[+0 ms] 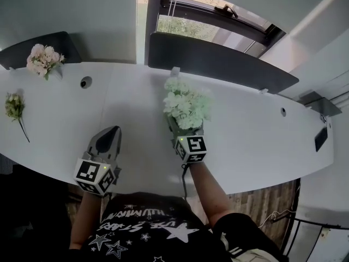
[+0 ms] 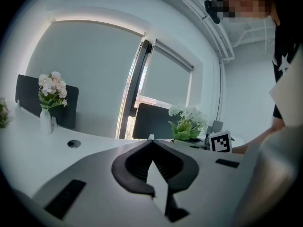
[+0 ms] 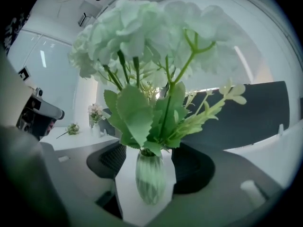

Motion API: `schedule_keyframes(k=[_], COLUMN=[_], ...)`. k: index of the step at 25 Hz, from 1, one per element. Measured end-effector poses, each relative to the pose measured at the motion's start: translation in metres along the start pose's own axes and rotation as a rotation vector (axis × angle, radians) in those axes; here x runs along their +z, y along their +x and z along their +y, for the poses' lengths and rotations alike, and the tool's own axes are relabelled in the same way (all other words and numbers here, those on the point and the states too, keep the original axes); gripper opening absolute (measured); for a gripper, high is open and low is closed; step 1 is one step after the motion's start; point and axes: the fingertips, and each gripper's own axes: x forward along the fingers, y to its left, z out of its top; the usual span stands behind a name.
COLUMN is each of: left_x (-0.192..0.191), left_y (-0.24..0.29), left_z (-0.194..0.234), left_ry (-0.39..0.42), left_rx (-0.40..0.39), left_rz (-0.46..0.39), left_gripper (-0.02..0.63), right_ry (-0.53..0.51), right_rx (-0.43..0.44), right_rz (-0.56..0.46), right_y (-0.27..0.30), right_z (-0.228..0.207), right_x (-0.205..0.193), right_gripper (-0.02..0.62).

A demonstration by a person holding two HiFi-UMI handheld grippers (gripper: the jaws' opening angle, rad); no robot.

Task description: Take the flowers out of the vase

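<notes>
**Right jaws wide open around the vase**

Your right gripper (image 3: 150, 161) has its jaws wide open. The vase (image 3: 150, 176) stands up straight right between them. You can see a little gap on each side, so the pads do not squeeze it. This gripper has hold of nothing.

The flowers (image 1: 185, 105) are in the vase. They are white with green leaves. They rise above your right gripper and hide its tips in the head view. The vase is ribbed glass and it stands on the table (image 1: 136, 102).

Your left gripper (image 1: 112, 132) is just to the left of the right one, near the table edge closest to you. Its jaws are closed with the tips touching, and nothing is in them. It is apart from the vase and the flowers.

Far to the left of your left gripper, a pink bunch (image 1: 43, 59) stands in a white vase (image 2: 45, 121) by the far edge. Closer to you on that same side, a small bunch (image 1: 14, 107) lies flat on the table. Past the flowers, beyond your right gripper, a dark screen (image 1: 218, 61) stands along the back of the table.
</notes>
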Motion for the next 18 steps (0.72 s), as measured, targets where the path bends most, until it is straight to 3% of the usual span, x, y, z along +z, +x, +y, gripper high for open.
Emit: schedule_keyframes(k=[8, 18], left_x=[-0.008, -0.012], left_y=[-0.007, -0.015], left_z=[0.0, 0.001], left_ry=[0.001, 0.005], left_rx=[0.029, 0.047], left_rz=[0.013, 0.013], left_gripper=[0.006, 0.006], right_ry=[-0.014, 0.018], right_rx=[-0.002, 0.005], right_rz=[-0.018, -0.068], right_y=[0.002, 0.003], right_z=[0.0, 0.0], right_x=[0.005, 0.022], right_gripper=[0.186, 0.153])
